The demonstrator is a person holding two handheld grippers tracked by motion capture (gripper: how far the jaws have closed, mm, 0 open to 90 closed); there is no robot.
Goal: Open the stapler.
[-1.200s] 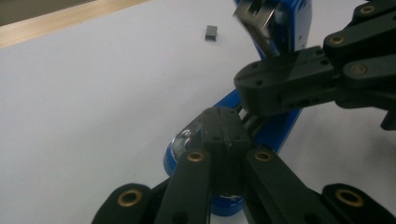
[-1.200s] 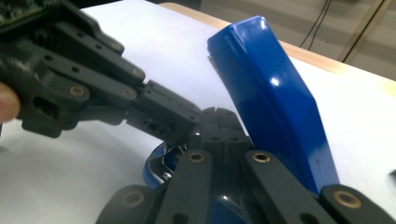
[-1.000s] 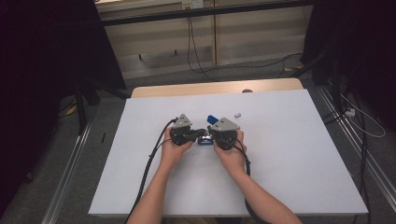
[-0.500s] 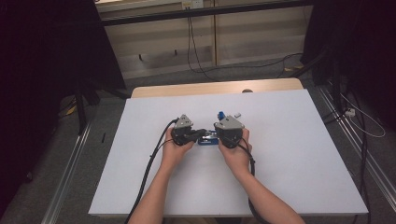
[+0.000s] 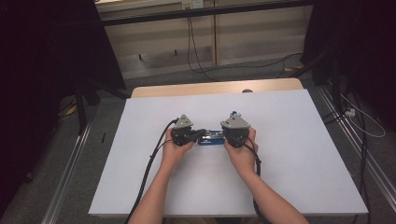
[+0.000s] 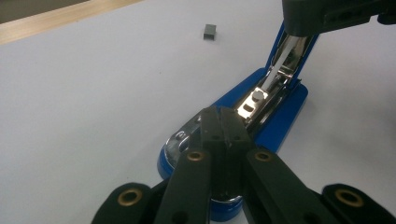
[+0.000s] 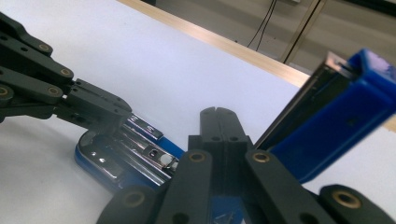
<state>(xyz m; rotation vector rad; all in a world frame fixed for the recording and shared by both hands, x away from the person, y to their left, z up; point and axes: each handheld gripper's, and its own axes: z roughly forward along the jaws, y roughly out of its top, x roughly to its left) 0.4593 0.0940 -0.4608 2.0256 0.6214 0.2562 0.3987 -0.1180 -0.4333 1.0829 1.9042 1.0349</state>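
You have the stapler (image 6: pixel 275 119) opened, both grippers (image 5: pixel 189 135) (image 5: pixel 236 135) closed and holding nothing; the staple strip (image 6: pixel 209 31) is not yet loaded.

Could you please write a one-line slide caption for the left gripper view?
Shut left gripper presses on an opened blue stapler, a small staple strip lying apart on the white table.

- Left hand-held gripper (image 5: pixel 198 134): jaws pressed together, pointing toward the other hand.
- Right hand-held gripper (image 5: pixel 228 136): jaws pressed together too.
- Both forearms reach in from the near edge, hands close together.
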